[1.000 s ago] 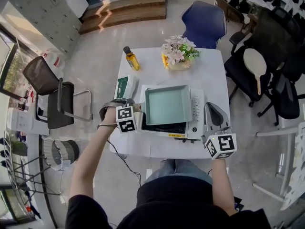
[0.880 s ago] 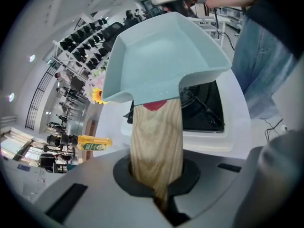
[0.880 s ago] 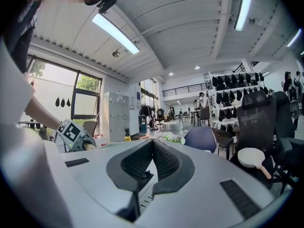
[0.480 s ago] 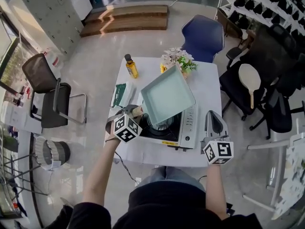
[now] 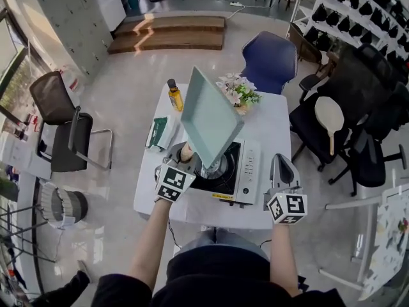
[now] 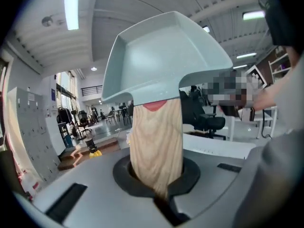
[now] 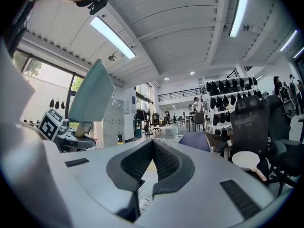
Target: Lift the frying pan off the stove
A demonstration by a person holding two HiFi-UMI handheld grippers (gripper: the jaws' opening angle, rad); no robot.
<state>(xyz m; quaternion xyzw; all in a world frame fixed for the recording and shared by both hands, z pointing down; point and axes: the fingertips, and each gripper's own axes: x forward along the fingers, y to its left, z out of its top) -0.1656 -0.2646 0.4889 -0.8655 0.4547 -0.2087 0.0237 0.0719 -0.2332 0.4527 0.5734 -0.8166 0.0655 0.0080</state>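
The frying pan [image 5: 208, 123] is in the air above the stove [image 5: 246, 171], clear of the round burner [image 5: 217, 168] and touching nothing on the bench [image 5: 271, 117]. It is tipped steeply, almost on edge, with its far rim raised toward the flowers [image 5: 235, 91].

The left tongs [image 6: 156, 186] are pressed tight on the pan's wooden handle [image 6: 156, 141], which fills the notch between the 2 jaws. From that pinch the pan's long axis runs straight out along the tongs: handle first, then the square pale-green body beyond and above it. All the weight therefore sits past the pinch, on 1 hand only.

The right tongs [image 7: 151, 148] are pressed together at the tips with nothing between them. They hang by the stove's front right corner, apart from the pan and on the side opposite the handle.

Judging from this, the lift itself looks done. Any further move depends on the left hand alone, and because the pan leans so far, the handle could twist in the pinch. The right hand is near enough to steady the rim, but it would have to open first.
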